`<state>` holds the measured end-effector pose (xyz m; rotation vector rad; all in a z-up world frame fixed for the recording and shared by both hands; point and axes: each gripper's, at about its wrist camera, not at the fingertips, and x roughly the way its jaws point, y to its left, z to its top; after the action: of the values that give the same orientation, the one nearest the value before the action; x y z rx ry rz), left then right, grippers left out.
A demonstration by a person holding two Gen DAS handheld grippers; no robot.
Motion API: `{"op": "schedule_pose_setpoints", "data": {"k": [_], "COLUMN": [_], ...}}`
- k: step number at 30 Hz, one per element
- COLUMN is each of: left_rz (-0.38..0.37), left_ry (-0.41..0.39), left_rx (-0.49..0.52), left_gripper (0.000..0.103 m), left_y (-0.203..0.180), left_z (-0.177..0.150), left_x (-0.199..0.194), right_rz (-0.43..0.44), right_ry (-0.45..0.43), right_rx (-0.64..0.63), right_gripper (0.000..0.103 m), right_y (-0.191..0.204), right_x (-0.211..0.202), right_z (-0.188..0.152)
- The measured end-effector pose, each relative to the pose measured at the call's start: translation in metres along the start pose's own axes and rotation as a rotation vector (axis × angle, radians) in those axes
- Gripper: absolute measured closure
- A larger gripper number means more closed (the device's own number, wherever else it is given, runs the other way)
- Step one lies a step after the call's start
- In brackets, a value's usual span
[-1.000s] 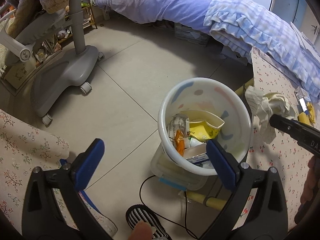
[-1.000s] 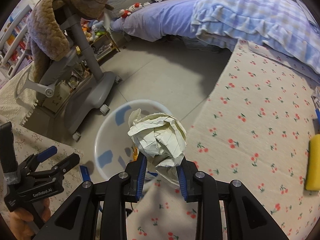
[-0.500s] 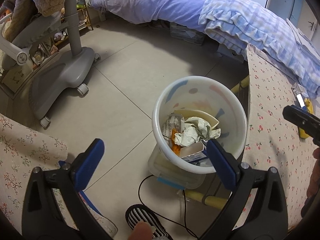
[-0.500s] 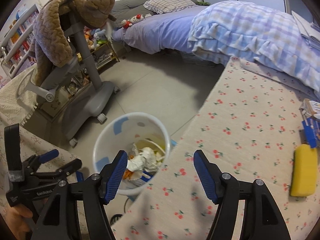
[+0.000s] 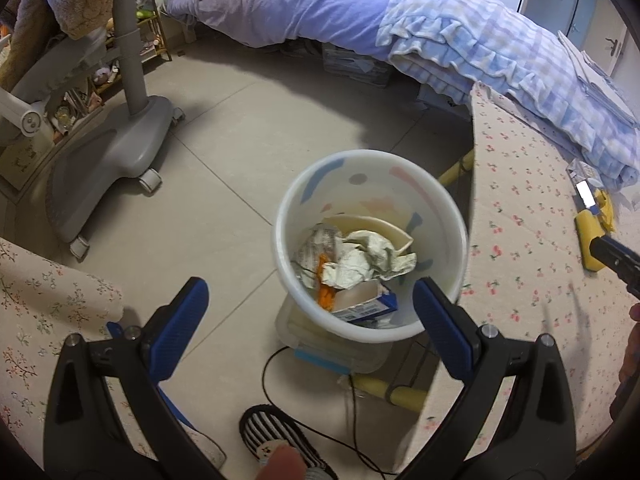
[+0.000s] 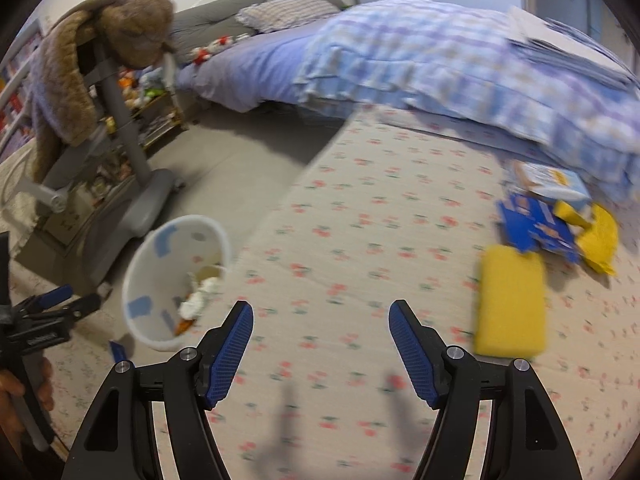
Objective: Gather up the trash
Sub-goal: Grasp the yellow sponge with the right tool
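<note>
A white trash bin (image 5: 372, 196) stands on the floor beside the cherry-print table (image 5: 516, 264); it also shows in the right wrist view (image 6: 160, 264). A crumpled paper ball (image 5: 368, 258) lies in it on top of a small blue-and-white carton (image 5: 366, 304) and other scraps. My left gripper (image 5: 312, 316) is open and empty, held above the floor in front of the bin. My right gripper (image 6: 320, 348) is open and empty over the table. A yellow sponge (image 6: 510, 302), a blue wrapper (image 6: 532, 228) and a yellow wrapper (image 6: 598, 238) lie on the table to its right.
A grey chair base on castors (image 5: 104, 152) stands left of the bin. A bed with a checked blanket (image 5: 500, 56) runs behind the table. A black cable (image 5: 280, 364) and a striped slipper (image 5: 276, 436) lie on the floor near me. A floral cloth surface (image 5: 48, 312) is at my left.
My right gripper opened and dropped the crumpled paper ball into the bin. It then swung right over the table towards the sponge and wrappers. The left gripper stayed open in place.
</note>
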<state>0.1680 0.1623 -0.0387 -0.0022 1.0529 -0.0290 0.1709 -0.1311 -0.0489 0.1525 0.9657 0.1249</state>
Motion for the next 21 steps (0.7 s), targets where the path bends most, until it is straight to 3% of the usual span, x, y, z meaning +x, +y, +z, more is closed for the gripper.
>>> {"op": "schedule_pose_setpoints", "data": {"k": [10, 13, 21], "left_rz": [-0.042, -0.055, -0.09], "left_ry": [0.003, 0.014, 0.017], "left_rx": [0.018, 0.018, 0.041], "left_gripper": [0.002, 0.002, 0.002], "left_y": [-0.038, -0.052, -0.092], "left_z": [0.012, 0.015, 0.019], "left_x": [-0.001, 0.001, 0.0], "right_rz": [-0.166, -0.209, -0.227], "right_ry": [-0.002, 0.026, 0.089], "right_rx": [0.162, 0.172, 0.172], "right_gripper": [0.031, 0.031, 0.031], "right_y": [-0.093, -0.106, -0.111], "right_x": [-0.008, 0.002, 0.028], "right_z": [-0.002, -0.001, -0.002]}}
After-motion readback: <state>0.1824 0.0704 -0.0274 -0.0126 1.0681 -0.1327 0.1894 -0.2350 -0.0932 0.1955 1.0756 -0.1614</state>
